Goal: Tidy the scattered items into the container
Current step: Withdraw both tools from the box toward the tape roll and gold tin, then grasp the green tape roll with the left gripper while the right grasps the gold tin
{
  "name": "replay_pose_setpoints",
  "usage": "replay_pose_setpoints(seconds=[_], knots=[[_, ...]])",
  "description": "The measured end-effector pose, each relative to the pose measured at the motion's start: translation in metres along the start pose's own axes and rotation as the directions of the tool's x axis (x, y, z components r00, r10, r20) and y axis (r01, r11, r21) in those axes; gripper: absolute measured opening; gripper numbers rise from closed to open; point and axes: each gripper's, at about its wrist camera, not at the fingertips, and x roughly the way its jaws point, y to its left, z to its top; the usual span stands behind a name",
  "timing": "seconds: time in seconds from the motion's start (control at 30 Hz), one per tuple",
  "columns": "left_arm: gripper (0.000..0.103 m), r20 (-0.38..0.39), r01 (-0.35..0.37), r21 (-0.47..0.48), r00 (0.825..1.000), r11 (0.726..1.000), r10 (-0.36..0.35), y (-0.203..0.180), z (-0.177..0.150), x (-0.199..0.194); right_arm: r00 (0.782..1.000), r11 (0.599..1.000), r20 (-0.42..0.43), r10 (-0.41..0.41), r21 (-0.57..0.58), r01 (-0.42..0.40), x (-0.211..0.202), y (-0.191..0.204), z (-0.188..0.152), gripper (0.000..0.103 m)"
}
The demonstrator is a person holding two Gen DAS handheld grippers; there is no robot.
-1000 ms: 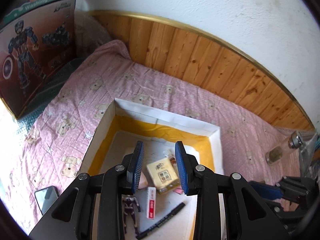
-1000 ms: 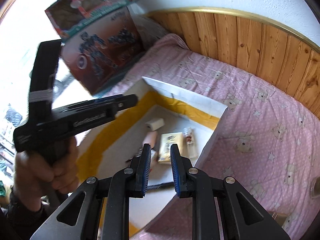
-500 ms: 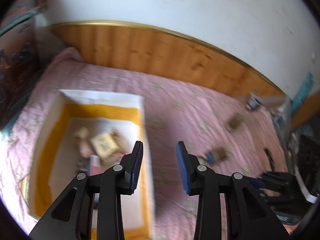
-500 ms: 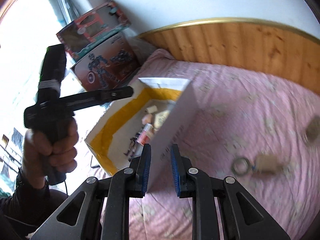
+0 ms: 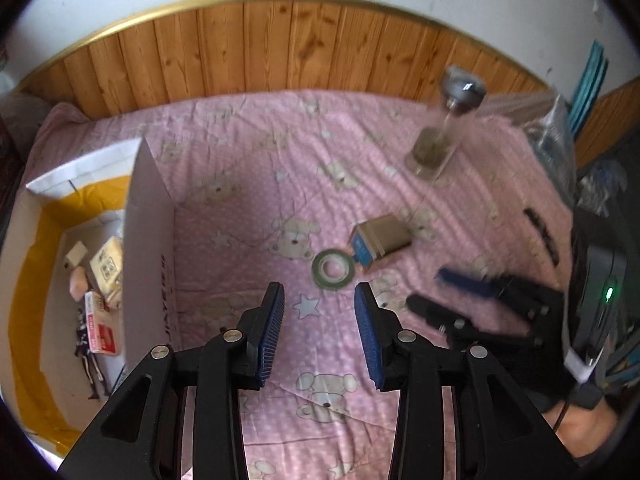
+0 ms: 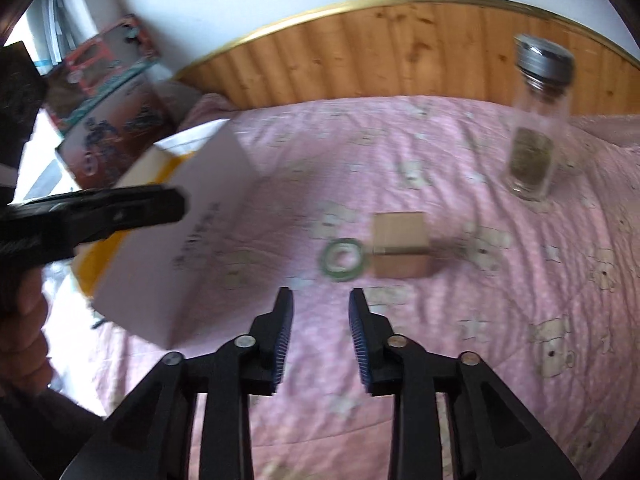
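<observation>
Both views are motion-blurred; the left claw (image 5: pixel 319 316) and right claw (image 6: pixel 320 320) hang spread and empty above the bed (image 5: pixel 248 152); tape ring (image 5: pixel 333 269) touches the small box (image 5: pixel 382 242); the container (image 5: pixel 148 240) wall hides part of its contents.

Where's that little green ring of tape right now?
The green tape ring lies flat on the pink bedspread, touching the small brown box on its right, between the container and the glass jar.

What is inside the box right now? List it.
In the box: a tissue pack, a small white block, a pink lump, a red-and-white pack and a dark toy figure. The near wall hides the rest of the floor.
</observation>
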Motion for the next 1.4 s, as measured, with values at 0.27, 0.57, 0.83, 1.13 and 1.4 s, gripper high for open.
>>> replay_pose_setpoints(seconds=[0.27,0.57,0.83,1.13,1.4], knots=[[0.04,-0.073,0.002,-0.049,0.997,0.999,-0.005,0.001,0.007,0.045,0.993,0.993,0.012,-0.114,-0.033,0.115,0.049,-0.033,0.019,0.076],[0.045,-0.129,0.015,0.001,0.992,1.0,-0.015,-0.013,0.009,0.098,0.99,0.983,-0.02,-0.142,-0.12,0.139,0.097,-0.038,0.032,0.052],[0.05,-0.151,0.036,0.014,0.988,0.999,-0.033,-0.019,0.004,0.136,0.975,0.975,-0.04,-0.22,0.002,0.221,0.078,-0.079,0.03,0.051],[0.05,-0.078,-0.046,0.092,0.996,0.995,0.054,-0.037,0.005,0.153,0.981,0.98,-0.06,-0.186,0.066,0.19,0.072,-0.079,0.029,0.051],[0.049,-0.075,-0.065,0.101,0.995,0.993,0.073,-0.038,0.003,0.147,0.982,0.978,-0.053,-0.181,0.097,0.185,0.055,-0.079,0.025,0.051]])
